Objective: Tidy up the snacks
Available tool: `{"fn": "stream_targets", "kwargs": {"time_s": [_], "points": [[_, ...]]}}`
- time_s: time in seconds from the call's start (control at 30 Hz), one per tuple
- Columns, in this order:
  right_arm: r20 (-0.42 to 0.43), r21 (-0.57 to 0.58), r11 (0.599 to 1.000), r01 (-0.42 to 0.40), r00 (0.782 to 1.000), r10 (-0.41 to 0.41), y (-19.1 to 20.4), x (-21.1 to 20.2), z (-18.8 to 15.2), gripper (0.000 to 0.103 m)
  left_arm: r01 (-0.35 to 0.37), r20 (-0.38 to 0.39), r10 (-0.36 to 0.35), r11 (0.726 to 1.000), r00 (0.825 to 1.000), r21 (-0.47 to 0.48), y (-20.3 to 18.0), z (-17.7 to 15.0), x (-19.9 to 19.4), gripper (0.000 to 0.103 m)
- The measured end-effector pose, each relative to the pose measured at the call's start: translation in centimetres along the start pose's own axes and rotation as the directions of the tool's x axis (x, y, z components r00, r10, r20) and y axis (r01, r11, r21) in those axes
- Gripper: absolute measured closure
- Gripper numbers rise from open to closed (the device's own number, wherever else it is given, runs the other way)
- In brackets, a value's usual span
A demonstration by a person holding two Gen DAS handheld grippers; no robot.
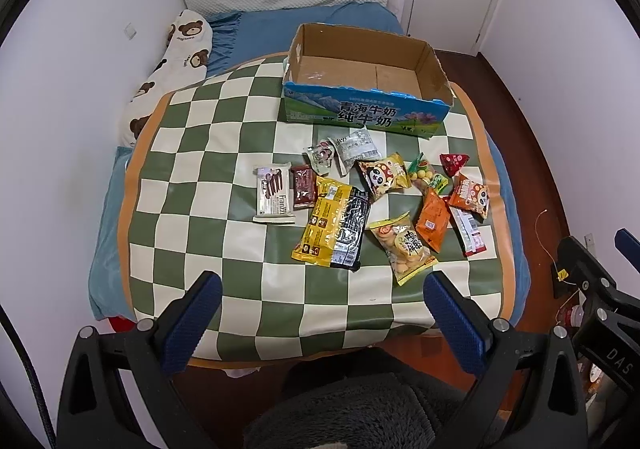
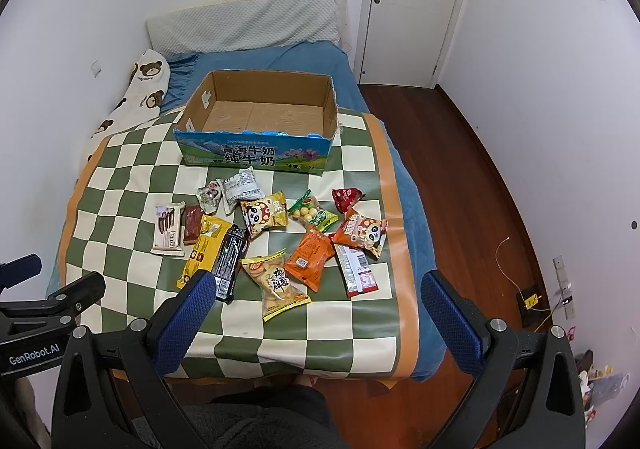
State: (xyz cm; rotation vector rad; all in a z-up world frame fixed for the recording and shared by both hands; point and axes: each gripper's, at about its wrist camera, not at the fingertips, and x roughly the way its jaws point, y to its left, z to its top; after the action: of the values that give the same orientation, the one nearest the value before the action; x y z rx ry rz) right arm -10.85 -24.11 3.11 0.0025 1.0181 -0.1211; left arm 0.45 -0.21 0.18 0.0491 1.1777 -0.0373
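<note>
1. The left gripper (image 1: 322, 295) hangs above the near edge of the checked mat (image 1: 208, 153), jaws spread wide and holding nothing; the right gripper (image 2: 316, 295) is likewise released and empty, tilted down over the mat's near right part.
2. Just beyond the fingers lies the scatter of snacks; nearest is a yellow cookie bag (image 1: 402, 245), touching an orange packet (image 1: 434, 219) on its right; a yellow-and-black bag (image 1: 334, 223) lies left of it.
3. Further left a white wafer pack (image 1: 274, 191) lies beside a small dark red bar (image 1: 303, 187); behind are two pale sachets, a yellow panda bag (image 1: 386, 173), a green pouch of yellow balls (image 1: 426, 173), a red triangular packet (image 1: 454, 162) and an orange panda bag (image 1: 470, 195).
4. The cardboard box (image 1: 352, 115), open-topped and with nothing in it, stands on the mat's far side, apart from the snacks.
5. The mat covers a bed with a blue sheet (image 1: 276, 29); a bear-print pillow (image 1: 176, 65) lies along the left wall; a white door (image 2: 416, 1) is shut beyond.
</note>
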Motion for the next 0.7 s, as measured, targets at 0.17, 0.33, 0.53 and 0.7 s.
{"fn": "stream_targets", "kwargs": {"time_s": [0.17,0.33,0.53,0.7], "points": [[-0.002,-0.004,1.000,-0.003,1.000,0.003,-0.12,-0.04,0.05,0.000,0.000,0.001,0.000,1.000,1.000,0.002,0.10,0.06,0.00,0.000],[-0.001,-0.002,1.000,-0.003,1.000,0.003,-0.11,0.01,0.00,0.000,0.000,0.001,0.000,1.000,1.000,0.002,0.16,0.05,-0.10,0.000],[-0.002,-0.003,1.000,-0.002,1.000,0.002,-0.12,-0.05,-0.02,0.000,0.002,0.003,-0.002,1.000,1.000,0.006,0.20,0.03,-0.42,0.000],[-0.004,-0.002,1.000,-0.002,1.000,0.002,-0.06,-0.07,-0.04,0.000,0.004,0.005,-0.004,1.000,1.000,0.004,0.17,0.06,-0.63,0.000]]}}
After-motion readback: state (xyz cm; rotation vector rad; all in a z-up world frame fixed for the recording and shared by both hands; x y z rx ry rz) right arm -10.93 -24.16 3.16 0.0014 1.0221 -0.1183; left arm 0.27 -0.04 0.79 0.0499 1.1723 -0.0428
